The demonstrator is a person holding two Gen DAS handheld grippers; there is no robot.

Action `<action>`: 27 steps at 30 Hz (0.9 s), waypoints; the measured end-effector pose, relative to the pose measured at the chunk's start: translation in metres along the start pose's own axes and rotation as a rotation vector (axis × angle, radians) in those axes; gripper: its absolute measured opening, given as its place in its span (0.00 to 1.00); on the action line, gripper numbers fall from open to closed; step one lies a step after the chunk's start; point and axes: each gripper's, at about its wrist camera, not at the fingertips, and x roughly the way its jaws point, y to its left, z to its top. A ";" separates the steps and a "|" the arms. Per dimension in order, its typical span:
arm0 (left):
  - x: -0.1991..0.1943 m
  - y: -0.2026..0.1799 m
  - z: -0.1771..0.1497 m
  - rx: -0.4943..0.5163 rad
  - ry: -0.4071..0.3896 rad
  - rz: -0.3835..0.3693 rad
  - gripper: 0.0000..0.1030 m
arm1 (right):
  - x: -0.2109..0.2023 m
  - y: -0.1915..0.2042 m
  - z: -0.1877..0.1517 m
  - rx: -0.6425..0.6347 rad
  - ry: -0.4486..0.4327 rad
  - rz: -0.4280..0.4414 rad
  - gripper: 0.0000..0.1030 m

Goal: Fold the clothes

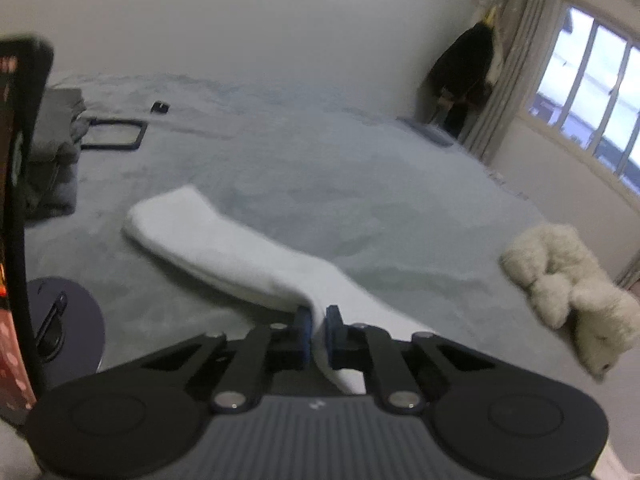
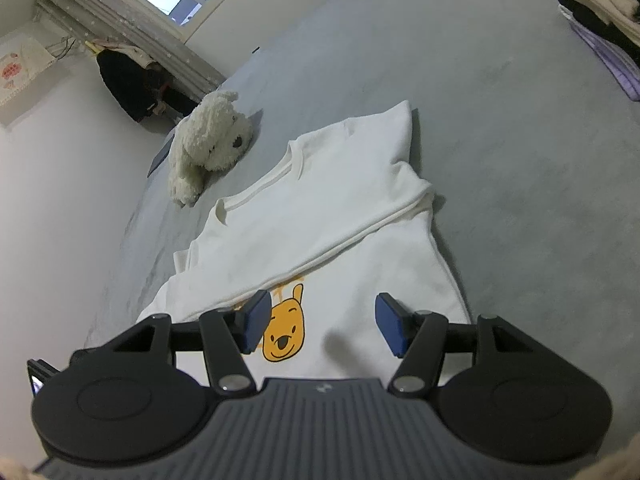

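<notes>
My left tool [image 1: 317, 320] is pinched tight on the near end of a white sleeve [image 1: 224, 248], whose long axis runs away from me and to the left across the grey bed [image 1: 360, 184]. My right tool [image 2: 320, 326] hangs half open and empty over the white sweatshirt [image 2: 320, 208], its pads either side of the yellow bear print [image 2: 285, 332], touching nothing that I can see. The sweatshirt lies flat, collar towards a plush dog [image 2: 208, 140]. I judge the sleeve must swing across the body, so the left tool leads.
</notes>
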 end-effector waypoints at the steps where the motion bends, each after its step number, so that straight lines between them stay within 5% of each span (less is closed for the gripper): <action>1: -0.004 -0.001 0.002 -0.003 -0.012 -0.016 0.06 | 0.000 0.000 0.000 -0.001 0.002 0.000 0.60; 15: -0.048 -0.030 0.016 -0.044 -0.021 -0.328 0.06 | -0.001 0.001 0.000 0.011 -0.005 0.015 0.60; 27: -0.076 -0.072 -0.003 0.074 0.047 -0.598 0.06 | -0.001 0.002 0.001 0.009 -0.003 0.020 0.60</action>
